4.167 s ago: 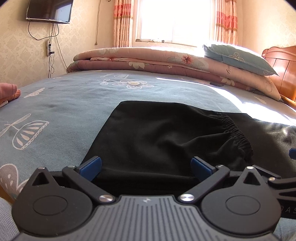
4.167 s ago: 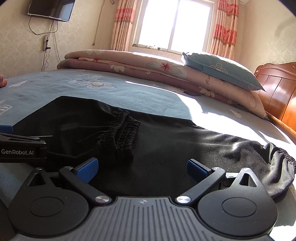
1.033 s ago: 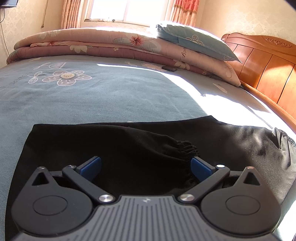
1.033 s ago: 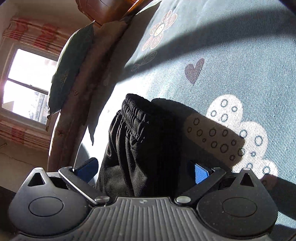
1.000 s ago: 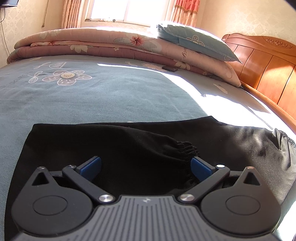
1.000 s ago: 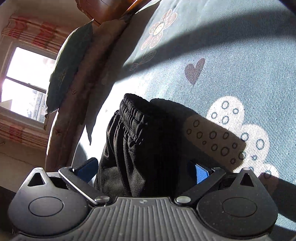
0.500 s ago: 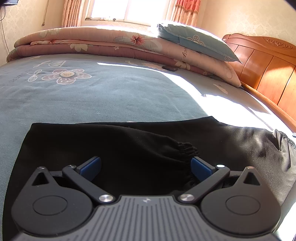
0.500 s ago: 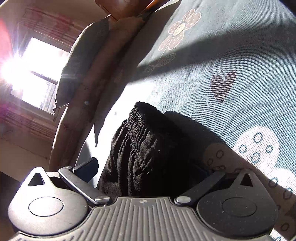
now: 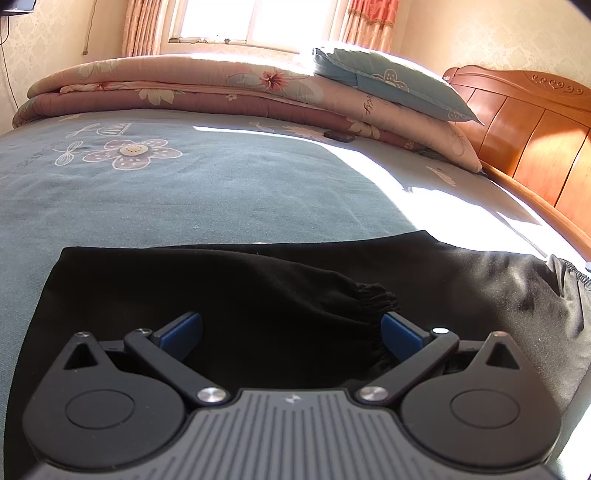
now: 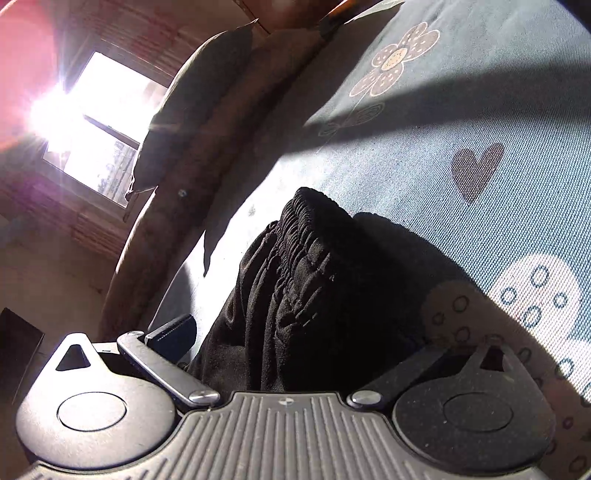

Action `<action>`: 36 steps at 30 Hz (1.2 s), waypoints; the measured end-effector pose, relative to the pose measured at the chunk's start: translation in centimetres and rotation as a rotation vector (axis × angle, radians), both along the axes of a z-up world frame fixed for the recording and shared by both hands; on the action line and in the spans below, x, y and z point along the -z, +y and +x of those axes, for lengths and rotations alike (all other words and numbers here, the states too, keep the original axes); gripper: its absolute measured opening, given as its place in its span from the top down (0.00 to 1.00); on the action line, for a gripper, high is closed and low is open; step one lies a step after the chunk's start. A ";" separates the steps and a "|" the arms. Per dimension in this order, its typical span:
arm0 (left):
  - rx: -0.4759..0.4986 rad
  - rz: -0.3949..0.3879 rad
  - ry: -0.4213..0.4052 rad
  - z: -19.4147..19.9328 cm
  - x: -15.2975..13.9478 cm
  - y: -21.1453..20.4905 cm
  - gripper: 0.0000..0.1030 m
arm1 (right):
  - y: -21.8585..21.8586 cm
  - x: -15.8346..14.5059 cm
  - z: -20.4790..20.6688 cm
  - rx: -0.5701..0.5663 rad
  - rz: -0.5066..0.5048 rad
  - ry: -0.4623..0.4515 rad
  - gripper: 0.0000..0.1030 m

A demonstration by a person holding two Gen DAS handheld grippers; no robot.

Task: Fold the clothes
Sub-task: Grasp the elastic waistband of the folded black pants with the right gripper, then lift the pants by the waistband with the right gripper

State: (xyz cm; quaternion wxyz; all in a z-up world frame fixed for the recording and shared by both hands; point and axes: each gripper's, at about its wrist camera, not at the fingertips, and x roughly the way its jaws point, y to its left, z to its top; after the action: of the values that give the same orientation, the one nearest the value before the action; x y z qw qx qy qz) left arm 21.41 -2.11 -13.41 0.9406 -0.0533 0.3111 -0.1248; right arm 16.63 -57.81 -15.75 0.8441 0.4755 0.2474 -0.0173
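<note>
Your left gripper (image 9: 291,328) sits low over the black trousers (image 9: 258,295), jaws spread wide, both blue pads clear of each other and nothing pinched between them. The gathered elastic cuff (image 9: 373,295) of a folded-over leg lies just beside the right-hand pad.

Your right gripper (image 10: 295,339) is rolled onto its side. One pad shows at the left; the other is hidden behind bunched black cloth, so you cannot tell how far the jaws stand apart, or whether they grip. The ribbed waistband (image 10: 306,229) rises up between the finger linkages, lifted off the bed in a crumpled peak.

The trousers lie across the near part of the bed (image 9: 221,184), on a blue-grey sheet printed with flowers and a heart (image 10: 476,170). In the left view one leg is doubled back over the other, the left edge straight, the waistband end off to the right in sunlight.

Beyond, a folded pink floral quilt (image 9: 184,92) runs along the far side, a blue pillow (image 9: 388,85) resting on it. A wooden headboard (image 9: 535,122) stands at right; the window (image 9: 251,22) glares behind.
</note>
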 end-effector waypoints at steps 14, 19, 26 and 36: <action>0.003 -0.002 0.002 0.2 0.0 0.1 0.01 | 0.4 0.1 1.1 -0.084 -0.043 -0.018 0.00; 0.007 -0.016 0.015 0.3 -0.2 0.5 0.01 | 0.7 -0.3 1.5 -0.041 -0.095 0.011 0.10; 0.008 -0.039 0.021 0.2 -0.6 0.8 0.01 | 0.4 -0.1 0.6 0.013 -0.123 0.055 0.37; -0.001 -0.073 0.006 0.0 -1.5 1.5 0.01 | 2.1 -2.8 1.0 0.028 -0.215 0.118 0.59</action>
State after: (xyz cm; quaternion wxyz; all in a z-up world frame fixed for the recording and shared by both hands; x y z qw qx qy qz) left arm 21.38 -0.57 -11.92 0.9371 -0.0880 0.3094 -0.1354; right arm 17.65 -55.71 -12.93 0.8737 0.3839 0.2868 -0.0837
